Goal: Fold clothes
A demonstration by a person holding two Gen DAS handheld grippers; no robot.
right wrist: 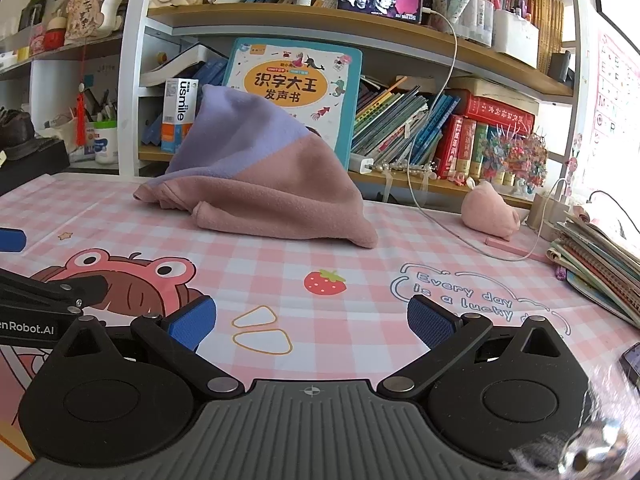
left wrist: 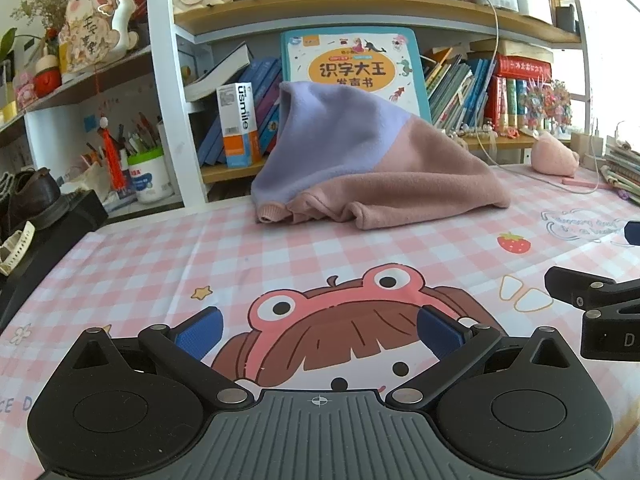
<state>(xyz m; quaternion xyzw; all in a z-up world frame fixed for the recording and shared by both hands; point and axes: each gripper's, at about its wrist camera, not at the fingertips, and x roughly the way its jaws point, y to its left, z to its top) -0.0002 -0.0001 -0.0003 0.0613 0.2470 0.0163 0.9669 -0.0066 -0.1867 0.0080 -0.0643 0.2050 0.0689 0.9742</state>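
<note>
Standing apart: left claw [left wrist: 318, 330], right claw [right wrist: 312, 322] | pen pot [left wrist: 150, 178] holds pens | garment [left wrist: 372, 164] heaped

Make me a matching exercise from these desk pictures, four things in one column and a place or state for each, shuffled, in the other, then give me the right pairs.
Things:
1. garment
2. pink plush toy
3. phone
4. left gripper

Places or states:
A. lying on the upper shelf, screen lit
B. open, nothing between its fingers
C. heaped at the back of the desk, leaning against the picture book
D. on the desk to the right, beside the stacked notebooks

Pairs: 1-C, 2-D, 3-A, 4-B
</note>
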